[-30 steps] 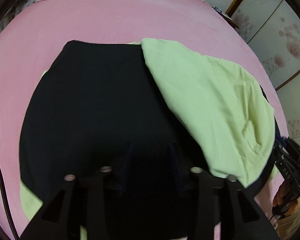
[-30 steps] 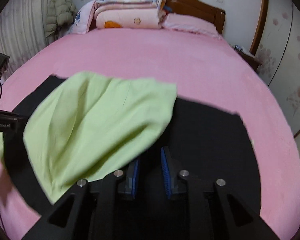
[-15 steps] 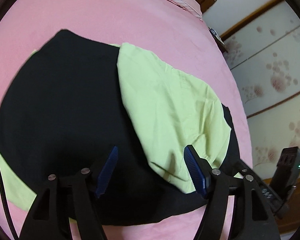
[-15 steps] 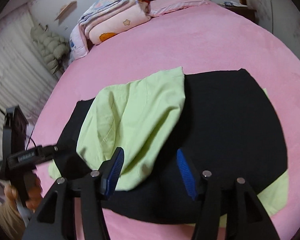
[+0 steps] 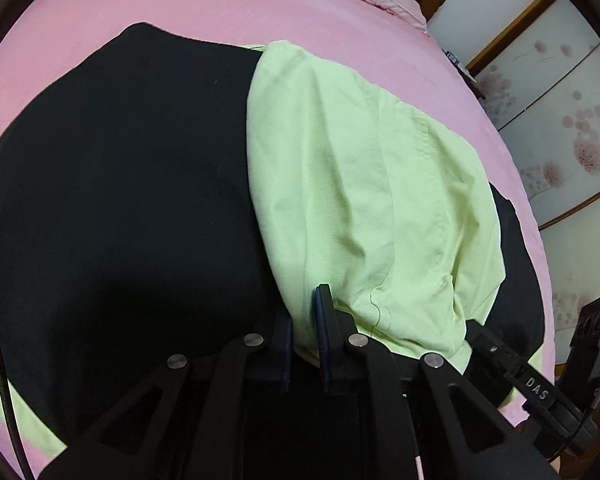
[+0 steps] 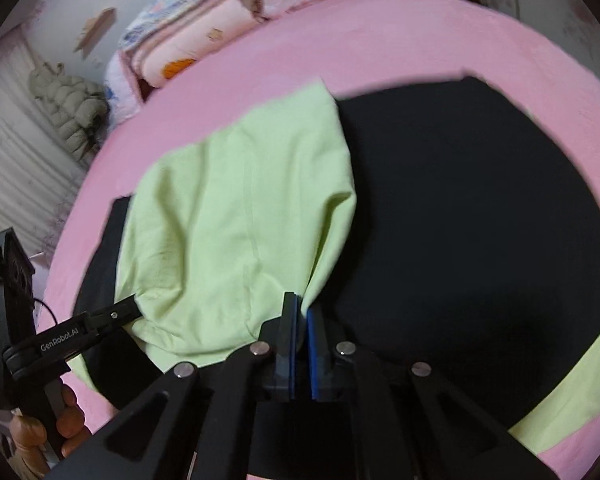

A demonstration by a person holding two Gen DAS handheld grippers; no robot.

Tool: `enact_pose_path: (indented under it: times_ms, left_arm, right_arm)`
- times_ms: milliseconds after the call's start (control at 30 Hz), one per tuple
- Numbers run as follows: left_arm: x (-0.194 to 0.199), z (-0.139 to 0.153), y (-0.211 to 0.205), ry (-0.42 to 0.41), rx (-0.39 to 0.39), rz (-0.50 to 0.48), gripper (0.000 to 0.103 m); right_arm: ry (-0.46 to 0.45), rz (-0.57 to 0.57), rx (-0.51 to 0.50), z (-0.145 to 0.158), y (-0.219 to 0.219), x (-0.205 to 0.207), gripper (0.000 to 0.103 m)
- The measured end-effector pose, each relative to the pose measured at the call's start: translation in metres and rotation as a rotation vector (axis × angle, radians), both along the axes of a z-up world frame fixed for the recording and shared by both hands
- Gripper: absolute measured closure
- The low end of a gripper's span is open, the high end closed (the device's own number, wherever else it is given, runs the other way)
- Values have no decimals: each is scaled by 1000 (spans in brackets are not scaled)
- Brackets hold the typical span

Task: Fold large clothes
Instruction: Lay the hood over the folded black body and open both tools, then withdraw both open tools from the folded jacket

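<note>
A large black garment [image 5: 120,200] with light green trim lies spread on the pink bed [image 5: 180,4]. A light green flap [image 5: 360,184] of it is folded over the black part. In the left wrist view my left gripper [image 5: 303,309] is closing, its blue pads pinching the flap's near edge. In the right wrist view the same flap [image 6: 228,232] hangs from my right gripper [image 6: 300,309], whose jaws are closing on its near right corner. The black cloth [image 6: 480,220] lies to the right. Each view shows the other gripper [image 6: 80,332] [image 5: 540,392] at the flap's opposite corner.
Folded quilts and pillows [image 6: 188,44] are stacked at the wooden headboard. A padded coat [image 6: 68,108] hangs by the wall on the left. Flower-patterned wardrobe doors [image 5: 572,120] stand beside the bed. A hand [image 6: 66,420] holds the left gripper's handle. A green strip [image 6: 572,384] lies at the near right.
Both grippers opened wide half a second ago, dropped toward the near edge of the green flap and have now closed on it. Both cameras rolled and sank closer to the cloth.
</note>
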State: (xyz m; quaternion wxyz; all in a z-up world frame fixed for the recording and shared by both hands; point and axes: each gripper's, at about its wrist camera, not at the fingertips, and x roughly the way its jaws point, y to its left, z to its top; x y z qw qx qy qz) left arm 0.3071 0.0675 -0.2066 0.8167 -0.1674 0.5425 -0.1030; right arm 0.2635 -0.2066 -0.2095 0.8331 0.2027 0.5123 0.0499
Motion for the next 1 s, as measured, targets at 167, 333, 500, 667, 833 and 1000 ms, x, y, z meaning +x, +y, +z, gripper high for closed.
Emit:
enact_pose_path:
  times_ms: [167, 333, 500, 667, 833, 1000]
  left_arm:
    - [-3, 3, -11, -49, 56, -21, 92]
    - [-11, 18, -1, -77, 91, -20, 83]
    - [-21, 41, -4, -88, 170, -21, 64]
    - [-37, 80, -4, -139, 196, 1, 34]
    - [-65, 129, 0, -185, 167, 26, 22]
    - [-104, 172, 18, -225, 147, 54, 12]
  right_arm:
    - [-22, -15, 0, -5, 4, -4, 100]
    - [-37, 0, -30, 2, 7, -3, 98]
    - [-46, -18, -14, 16, 4, -5, 96]
    - [-60, -23, -24, 41, 3, -13, 95]
    - [-117, -17, -22, 80, 6, -31, 95]
    - [-184, 11, -39, 123, 12, -61, 95]
